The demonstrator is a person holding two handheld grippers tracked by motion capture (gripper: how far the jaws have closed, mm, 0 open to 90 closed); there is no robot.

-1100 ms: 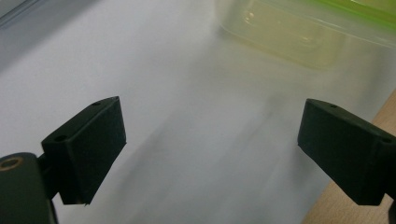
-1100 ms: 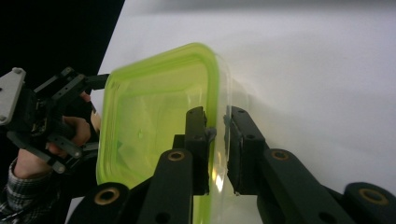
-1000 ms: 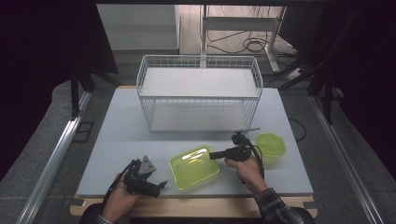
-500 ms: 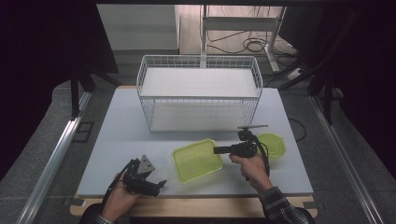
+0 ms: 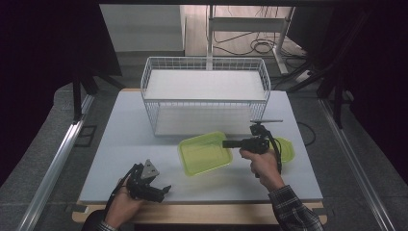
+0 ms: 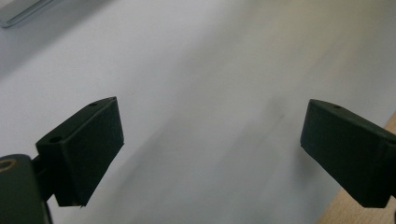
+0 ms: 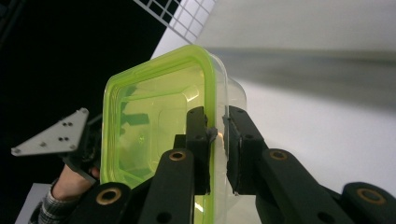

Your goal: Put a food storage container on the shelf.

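Both jaws of the right gripper (image 7: pixel 216 140) clamped on the green container's (image 7: pixel 154 121) rim wall.

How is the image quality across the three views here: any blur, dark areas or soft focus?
High view: the table is evenly lit, the surroundings fall to black, and the green container is sharp. Left gripper view: the tabletop is streaked and featureless, with the fingers crisp. Right gripper view: the background is smeared and the left side dark, while the right gripper on the container's rim is in focus.
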